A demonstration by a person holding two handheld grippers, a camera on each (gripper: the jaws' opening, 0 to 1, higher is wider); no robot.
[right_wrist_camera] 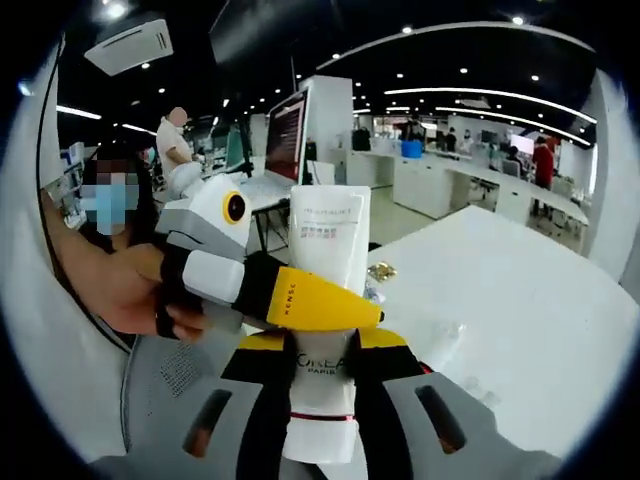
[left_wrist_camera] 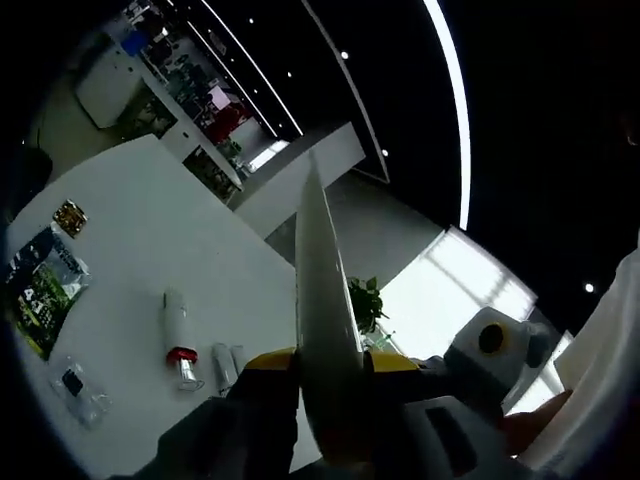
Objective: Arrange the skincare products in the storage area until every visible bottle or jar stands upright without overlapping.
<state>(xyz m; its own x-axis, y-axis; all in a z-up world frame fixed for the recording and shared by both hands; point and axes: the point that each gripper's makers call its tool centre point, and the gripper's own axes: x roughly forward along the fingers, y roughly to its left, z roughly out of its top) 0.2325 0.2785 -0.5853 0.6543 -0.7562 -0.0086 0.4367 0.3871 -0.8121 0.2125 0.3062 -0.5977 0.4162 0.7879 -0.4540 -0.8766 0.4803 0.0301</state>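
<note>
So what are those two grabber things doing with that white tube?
A person is holding a white L'Oreal tube in the air with both grippers. The right gripper clamps its lower end, and the left gripper pinches it higher up. Another white tube with a red band lies flat on the white table.

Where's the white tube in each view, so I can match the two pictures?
Left gripper view: the tube is seen edge-on, a thin white blade rising from bottom centre between the jaws of the left claw.
Right gripper view: the tube is seen flat-on at centre, upright in the right claw, with a yellow jaw of the left claw across its front.
Shared landmark: the white table.
</note>
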